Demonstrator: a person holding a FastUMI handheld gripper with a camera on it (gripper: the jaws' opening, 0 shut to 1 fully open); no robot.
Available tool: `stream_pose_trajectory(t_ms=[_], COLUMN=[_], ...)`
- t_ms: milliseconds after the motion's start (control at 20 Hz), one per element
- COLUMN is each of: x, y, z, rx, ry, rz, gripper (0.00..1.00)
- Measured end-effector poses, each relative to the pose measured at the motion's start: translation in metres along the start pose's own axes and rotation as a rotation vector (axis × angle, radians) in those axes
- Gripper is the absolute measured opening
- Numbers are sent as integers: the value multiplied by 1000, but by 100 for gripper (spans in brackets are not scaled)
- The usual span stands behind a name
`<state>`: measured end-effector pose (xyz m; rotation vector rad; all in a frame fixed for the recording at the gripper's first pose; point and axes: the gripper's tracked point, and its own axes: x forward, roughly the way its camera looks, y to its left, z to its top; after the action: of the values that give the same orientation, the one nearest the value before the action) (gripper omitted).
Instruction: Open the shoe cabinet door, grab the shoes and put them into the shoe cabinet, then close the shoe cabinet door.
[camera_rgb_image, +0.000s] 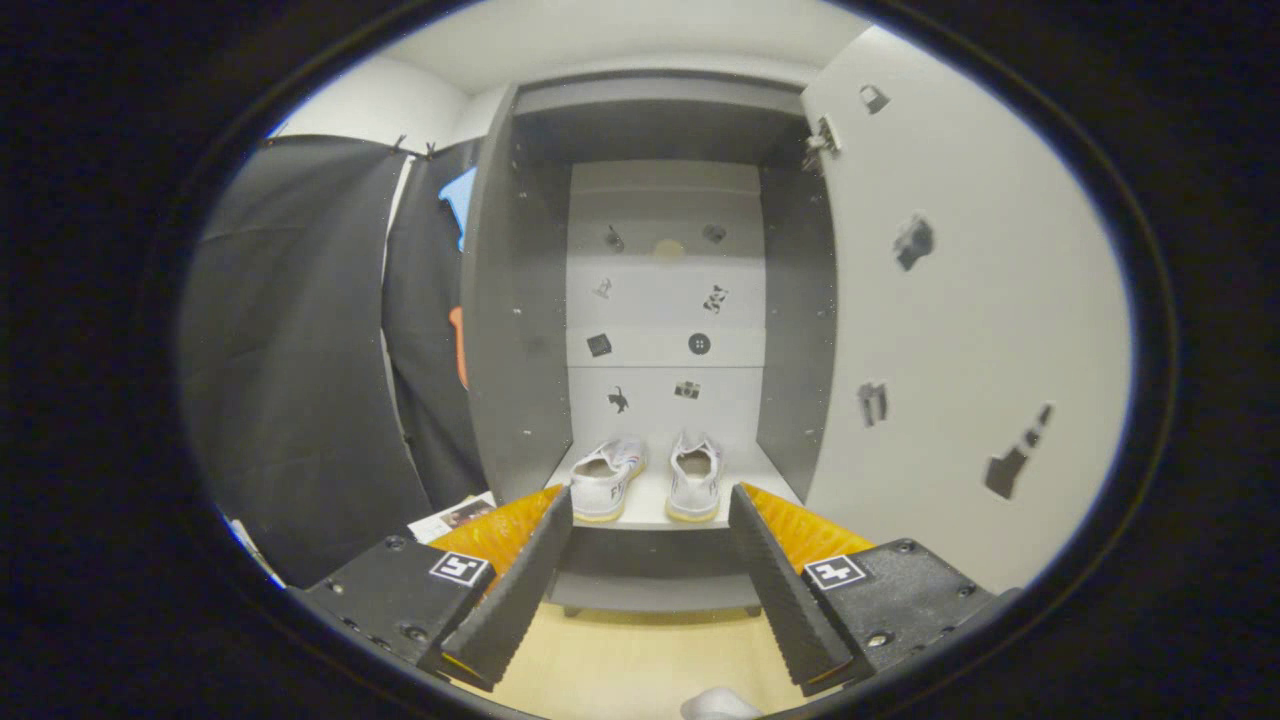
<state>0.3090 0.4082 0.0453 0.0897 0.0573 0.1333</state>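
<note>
Shoe cabinet (520, 300) with its door (960, 320) swung open to the right; a pair of shoes (650, 478) rests side by side on the bottom shelf (640, 512), heels outward. The gripper (650, 500), fingers spread and empty, is just short of them

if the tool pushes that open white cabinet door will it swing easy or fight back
The flat white cabinet door probably swings easily: it looks like a thin panel hung on a hinge. It likely stays stiff, not flexing. The open tool touches nothing.
</note>
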Motion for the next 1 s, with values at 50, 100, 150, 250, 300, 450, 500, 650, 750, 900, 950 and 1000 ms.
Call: stream_pose_trajectory(t_ms=[50,100,150,250,300,450,500,650,750,900,950,1000], x=[-21,-41,-62,-102,-121,-175,-190,-232,-250,-266,-265,-263], y=[-2,-5,-10,-24,-31,-59,-72,-123,-165,-231,-251,-268], z=[1,2,4,5,6,7,8,14,13,14,14,16], rx=[11,18,23,32,36,33,39,39,30,48,57,66], ry=[-10,-16,-29,-43,-50,-67,-71,-95,-102,-111,-111,-116], rz=[4,6,5,0,-4,-20,-29,-89,-156,-245,-265,-274], gripper=[100,100,100,100,100,100,100,100,100,100,100,100])
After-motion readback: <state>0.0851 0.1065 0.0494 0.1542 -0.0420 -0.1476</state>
